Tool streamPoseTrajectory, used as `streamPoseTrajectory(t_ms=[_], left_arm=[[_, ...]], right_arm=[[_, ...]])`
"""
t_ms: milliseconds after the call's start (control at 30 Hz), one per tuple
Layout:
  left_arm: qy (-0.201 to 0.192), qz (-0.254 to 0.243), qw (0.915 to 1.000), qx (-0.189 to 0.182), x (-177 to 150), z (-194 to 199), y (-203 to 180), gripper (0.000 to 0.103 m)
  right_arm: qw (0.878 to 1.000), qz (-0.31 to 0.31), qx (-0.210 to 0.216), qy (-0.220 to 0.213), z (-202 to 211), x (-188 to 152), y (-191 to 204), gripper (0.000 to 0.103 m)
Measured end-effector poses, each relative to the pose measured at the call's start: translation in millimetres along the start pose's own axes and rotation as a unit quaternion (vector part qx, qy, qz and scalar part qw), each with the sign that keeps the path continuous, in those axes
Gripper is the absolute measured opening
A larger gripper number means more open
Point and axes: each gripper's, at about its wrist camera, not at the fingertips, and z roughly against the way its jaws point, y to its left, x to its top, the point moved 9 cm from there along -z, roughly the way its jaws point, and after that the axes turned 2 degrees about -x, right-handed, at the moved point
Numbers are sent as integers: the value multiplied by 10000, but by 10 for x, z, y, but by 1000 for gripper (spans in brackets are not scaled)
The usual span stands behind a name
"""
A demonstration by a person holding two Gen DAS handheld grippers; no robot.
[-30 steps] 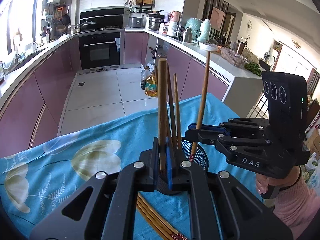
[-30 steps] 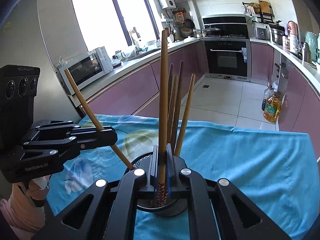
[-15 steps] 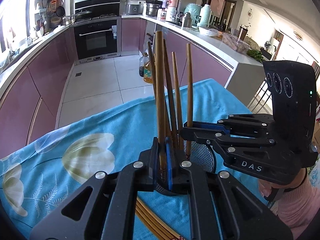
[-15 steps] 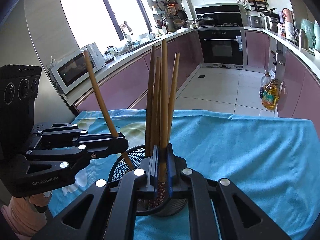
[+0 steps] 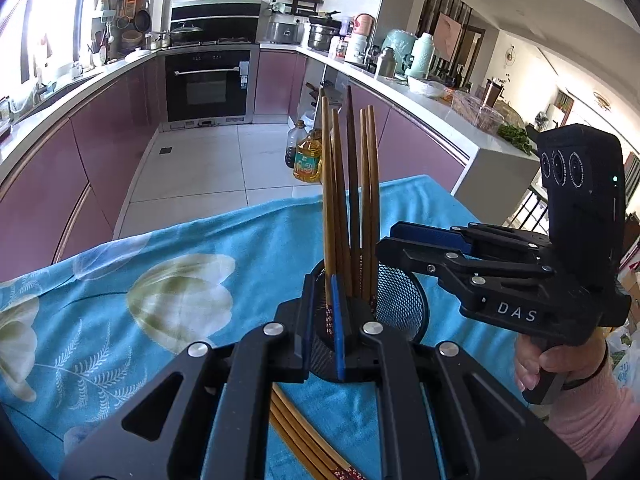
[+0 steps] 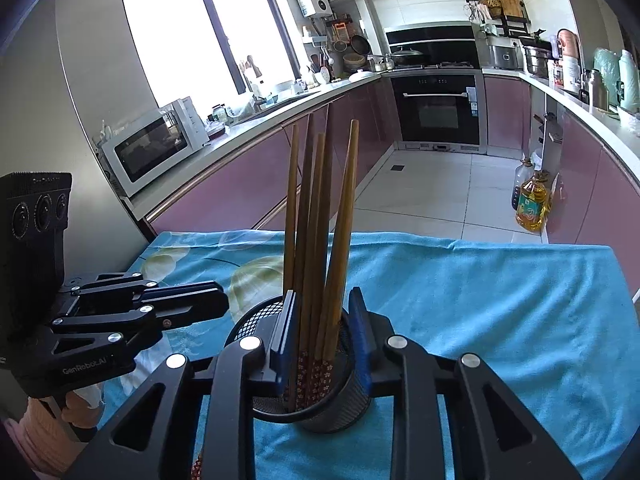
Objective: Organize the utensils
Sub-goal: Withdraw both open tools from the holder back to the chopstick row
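1. The worktop (image 6: 500, 292) is covered by a blue cloth (image 5: 168, 280) with pale flower prints; its far edge drops to the tiled kitchen floor (image 6: 432, 192), and in the right wrist view the right-hand stretch of the cloth lies bare.
2. The mesh holder (image 6: 320, 412), a black round cup, stands upright on the cloth near the near edge, between the two claws.
3. In the holder stand several wooden chopsticks (image 6: 316, 232), tips up and fanned slightly apart, their red patterned ends down inside the mesh.
4. The right claw (image 6: 320, 336) sits over the holder's rim with its blue-padded jaws parted and opening; the chopsticks rise between the pads, which stand clear of them on both sides.
5. The left claw (image 5: 322, 312) is nearly closed at the holder's near side. One chopstick (image 5: 328, 216) runs down into the narrow gap between its pads; whether the pads press it I cannot tell.
6. More loose chopsticks (image 5: 304, 436) lie flat on the cloth beneath the left claw, running toward the near edge, just beside the holder.
7. A hand (image 5: 552, 364) in a pink sleeve (image 5: 592, 416) grips the right claw's handle to the right of the holder.
8. Beyond the worktop an oil bottle (image 6: 530, 204) stands on the floor by the purple cabinets (image 6: 240, 184).
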Motion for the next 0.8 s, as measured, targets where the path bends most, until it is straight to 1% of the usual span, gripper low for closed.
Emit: streamPoseTrajectory(t_ms=[33, 133, 167, 233, 333, 400, 500, 567, 600, 633, 733, 800], left_arm=[[-99, 43, 9999, 15, -18, 66, 19, 11], [-322, 166, 9993, 51, -85, 258, 68, 20], [-385, 198, 9990, 67, -111, 323, 82, 24], [-493, 307, 9983, 84, -184, 443, 129, 25], [-621, 397, 9971, 195, -323, 594, 200, 31], [-616, 440, 9967, 275, -444, 653, 243, 36], [-452, 606, 9966, 313, -697, 655, 330, 39], [-315, 695, 9961, 432, -891, 623, 399, 40], [-260, 740, 9957, 500, -979, 606, 433, 43], [-207, 785, 9953, 534, -1056, 592, 457, 44], [-15, 875, 9939, 679, -1297, 519, 526, 47], [109, 969, 9930, 666, -1424, 467, 546, 47]], right_arm=[[10000, 6, -11, -43, 31, 3, 0, 25], [9997, 73, 25, -218, 173, -2, 59, 26], [9995, 148, 53, -292, 236, -15, 104, 28], [9986, 348, 122, -383, 343, -66, 209, 30], [9968, 630, 320, -386, 452, -212, 402, 33], [9956, 785, 451, -248, 446, -373, 529, 36], [9948, 885, 498, 77, 329, -646, 639, 37], [9944, 860, 530, 319, 213, -820, 677, 37], [9943, 825, 545, 409, 162, -883, 683, 37], [9940, 789, 554, 513, 107, -961, 688, 37], [9932, 707, 490, 782, -40, -1151, 695, 39], [9926, 683, 420, 914, -115, -1255, 707, 40]])
